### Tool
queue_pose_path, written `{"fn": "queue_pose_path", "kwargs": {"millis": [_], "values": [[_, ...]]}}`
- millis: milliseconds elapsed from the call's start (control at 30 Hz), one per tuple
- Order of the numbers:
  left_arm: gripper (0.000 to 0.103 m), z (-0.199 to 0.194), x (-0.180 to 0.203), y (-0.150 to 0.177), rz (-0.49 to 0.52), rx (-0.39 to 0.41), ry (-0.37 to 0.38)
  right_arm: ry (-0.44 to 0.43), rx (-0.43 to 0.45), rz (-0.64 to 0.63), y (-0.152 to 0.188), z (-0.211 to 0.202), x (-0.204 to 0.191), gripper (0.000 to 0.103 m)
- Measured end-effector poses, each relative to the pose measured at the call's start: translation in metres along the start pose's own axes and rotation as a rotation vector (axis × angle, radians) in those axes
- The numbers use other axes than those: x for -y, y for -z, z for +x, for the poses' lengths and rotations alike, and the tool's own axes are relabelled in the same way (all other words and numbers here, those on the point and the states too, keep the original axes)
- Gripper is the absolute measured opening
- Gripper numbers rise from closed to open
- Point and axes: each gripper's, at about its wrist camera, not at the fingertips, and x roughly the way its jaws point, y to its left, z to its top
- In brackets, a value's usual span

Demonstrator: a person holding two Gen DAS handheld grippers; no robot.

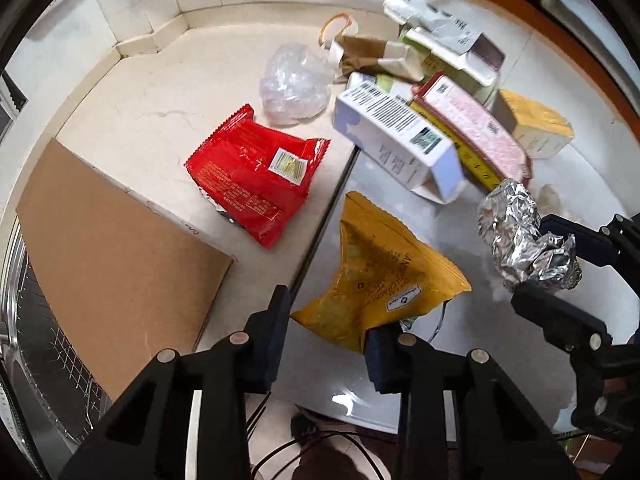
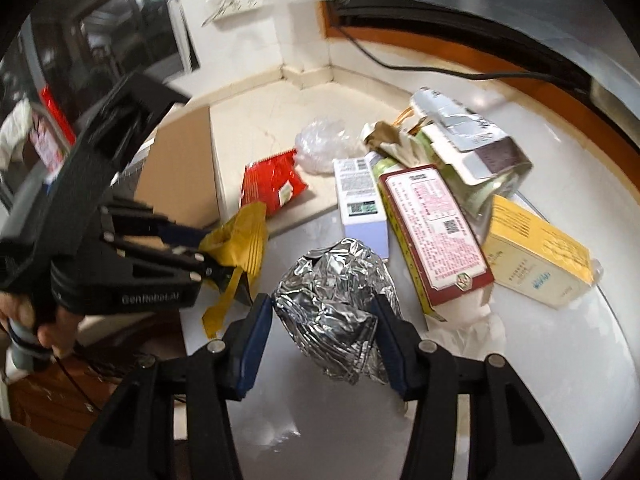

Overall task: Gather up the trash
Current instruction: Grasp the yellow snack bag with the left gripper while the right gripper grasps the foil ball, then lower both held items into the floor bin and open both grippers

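Observation:
My right gripper (image 2: 322,322) is shut on a crumpled foil ball (image 2: 332,300), which also shows in the left wrist view (image 1: 520,236) between the right gripper's fingers (image 1: 560,312). My left gripper (image 1: 326,320) stands wide, and the yellow snack bag (image 1: 376,272) lies against its right finger. In the right wrist view my left gripper (image 2: 224,256) holds the yellow bag (image 2: 240,240) by its edge. A red wrapper (image 1: 256,172) lies on the beige counter (image 1: 160,112). A clear plastic bag (image 1: 294,82) lies behind it.
A pile of cartons sits at the back right: a white and lilac box (image 1: 396,136), a pink box (image 1: 476,128), a yellow box (image 1: 536,124). A brown cardboard sheet (image 1: 112,264) lies at the left over a wire rack (image 1: 52,344). White tissue (image 2: 472,332) lies beside the foil.

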Motion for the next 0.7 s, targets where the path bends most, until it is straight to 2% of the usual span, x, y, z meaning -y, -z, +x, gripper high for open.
{"fn": "queue_pose_path", "kwargs": {"millis": [67, 100, 200, 467, 700], "values": [[0.032, -0.010, 0.001, 0.004, -0.001, 0.012, 0.011, 0.020, 0.028, 0.034, 0.002, -0.013, -0.003, 0.050], [0.032, -0.016, 0.001, 0.008, 0.000, 0.020, 0.019, 0.029, 0.040, 0.051, 0.003, -0.018, -0.005, 0.033], [0.032, -0.041, -0.006, 0.026, 0.021, 0.044, 0.042, 0.046, 0.059, 0.114, 0.008, -0.033, -0.010, 0.035], [0.032, -0.086, -0.024, 0.072, 0.129, 0.104, 0.086, 0.151, 0.163, 0.213, 0.036, -0.080, -0.056, 0.034], [0.032, -0.106, -0.036, 0.121, 0.199, 0.116, 0.125, 0.204, 0.209, 0.264, 0.066, -0.106, -0.120, 0.034]]}}
